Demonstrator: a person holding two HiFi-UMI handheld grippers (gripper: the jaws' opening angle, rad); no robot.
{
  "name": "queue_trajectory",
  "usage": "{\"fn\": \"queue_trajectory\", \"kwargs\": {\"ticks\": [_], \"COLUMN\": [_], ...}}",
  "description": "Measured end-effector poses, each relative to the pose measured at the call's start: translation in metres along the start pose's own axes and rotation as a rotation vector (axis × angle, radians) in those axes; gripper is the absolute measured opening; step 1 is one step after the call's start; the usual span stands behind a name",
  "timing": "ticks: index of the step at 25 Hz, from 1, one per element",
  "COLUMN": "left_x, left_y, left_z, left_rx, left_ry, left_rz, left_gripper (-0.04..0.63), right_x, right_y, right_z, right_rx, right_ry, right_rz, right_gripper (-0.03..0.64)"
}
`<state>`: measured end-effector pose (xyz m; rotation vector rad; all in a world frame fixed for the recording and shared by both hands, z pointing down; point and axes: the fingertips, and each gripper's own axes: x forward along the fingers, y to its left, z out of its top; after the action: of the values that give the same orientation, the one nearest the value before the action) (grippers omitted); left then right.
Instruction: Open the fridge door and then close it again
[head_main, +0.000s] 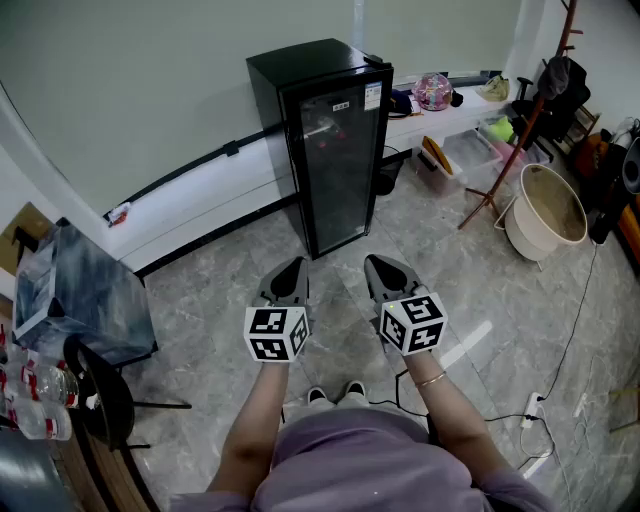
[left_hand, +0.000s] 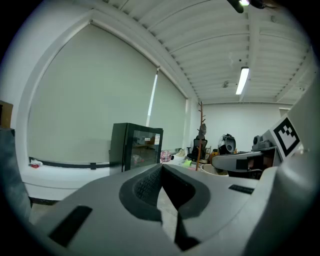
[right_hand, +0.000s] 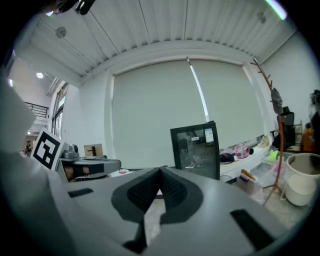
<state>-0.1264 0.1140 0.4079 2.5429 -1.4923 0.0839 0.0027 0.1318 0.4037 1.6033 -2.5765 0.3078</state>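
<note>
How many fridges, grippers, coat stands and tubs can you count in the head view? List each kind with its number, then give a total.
fridge: 1
grippers: 2 (left gripper, right gripper)
coat stand: 1
tub: 1
Total: 5

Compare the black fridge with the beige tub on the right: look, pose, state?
The fridge is black, tall and boxy; the tub is beige, round and low. The fridge's glass door is shut; the tub is open-topped, with no lid. The fridge stands back by the wall; the tub sits further out, beside the coat stand. Both stand on the tiled floor.
</note>
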Motion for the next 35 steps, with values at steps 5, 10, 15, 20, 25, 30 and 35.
{"fn": "queue_trajectory", "kwargs": {"ticks": [5, 10, 15, 20, 25, 30, 35], "left_x": [-0.009, -0.011, -0.002, 0.004, 0.012, 0.036, 0.076], "left_y": [-0.013, -0.015, -0.013, -0.013, -0.005, 0.008, 0.035], "left_z": [-0.023, -0.045, -0.048, -0.053, -0.052, -0.046, -0.042], "left_rx": [-0.016, -0.043, -0.062, -0.047, -0.077, -0.091, -0.103], "left_ry": [0.038, 0.071, 0.073, 0.091, 0.078, 0.070, 0.061], "left_rz": [0.001, 0.030, 0.056, 0.071, 0.091, 0.100, 0.091], "left_gripper": [0.002, 0.002, 0.065, 0.201, 0.253, 0.342, 0.368], "right_x": [-0.014, -0.020, -0.022, -0.020, -0.013, 0.005, 0.043], "right_y": [-0.005, -0.020, -0.047, -0.059, -0.065, -0.078, -0.095], "right_z": [-0.028, -0.054, -0.058, -0.058, -0.054, -0.047, -0.044], "right_rx": [0.042, 0.080, 0.047, 0.073, 0.080, 0.094, 0.098], "right_ry": [0.068, 0.128, 0.143, 0.130, 0.115, 0.102, 0.108], "right_rz": [0.015, 0.015, -0.012, -0.005, 0.016, 0.031, 0.025], "right_gripper": [0.003, 0.003, 0.087, 0.245, 0.304, 0.339, 0.396]}}
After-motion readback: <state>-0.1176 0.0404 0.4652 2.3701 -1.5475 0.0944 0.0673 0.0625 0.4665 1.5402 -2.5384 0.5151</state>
